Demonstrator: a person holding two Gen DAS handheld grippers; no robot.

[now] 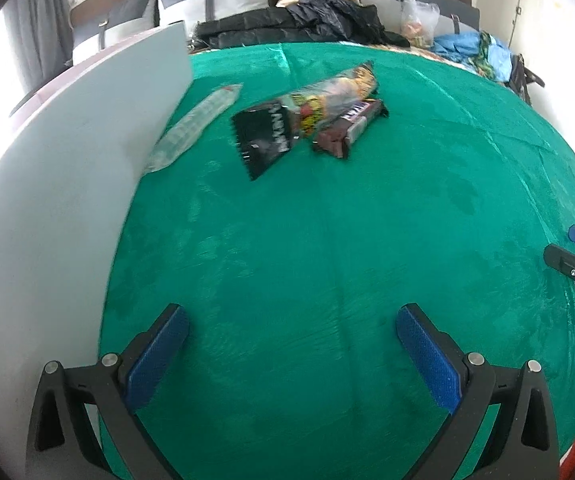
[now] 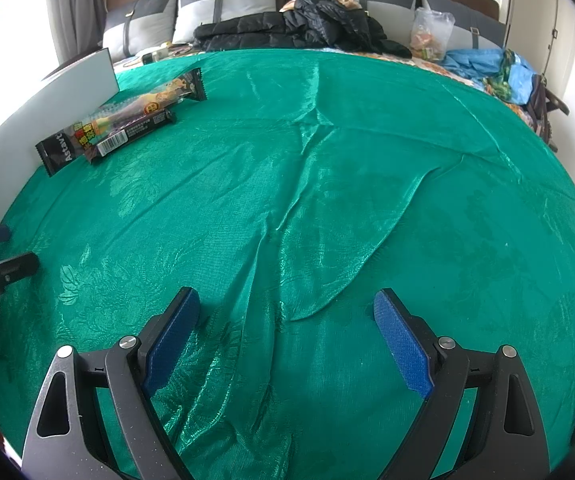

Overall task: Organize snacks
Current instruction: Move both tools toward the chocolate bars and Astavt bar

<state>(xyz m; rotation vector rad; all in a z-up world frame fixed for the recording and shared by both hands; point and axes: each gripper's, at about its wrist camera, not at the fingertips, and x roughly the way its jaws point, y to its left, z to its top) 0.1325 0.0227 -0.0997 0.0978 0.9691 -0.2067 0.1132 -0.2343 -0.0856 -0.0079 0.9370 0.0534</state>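
Both my tongs hang spread wide and empty over the green cloth (image 2: 327,200) on the bed. Left tongs (image 1: 291,344) face the snack cluster head on; right tongs (image 2: 287,336) face bare cloth, with the cluster far off to their left.

Snacks sit together at the far left of the cloth, just beside the white board (image 1: 67,200) standing along the left edge. The black Astavt packet (image 1: 265,136) is nearest me, its long axis running near-left to far-right, and it continues under the yellow printed wrapper (image 1: 335,92). The dark barcode bar (image 1: 349,126) lies just right of it, roughly parallel and touching or overlapping; can't tell which. The clear plastic tube pack (image 1: 195,124) lies left of them, right against the board, same diagonal.

Key relation: the cluster is straight ahead of the left tongs and well apart from both, so I judge the left the nearer and better lined up. Long axes run diagonally away, so I'd likely need to turn the tongs across a packet's width. At the right edge of the right view there's a sliver of something, too cropped to name.
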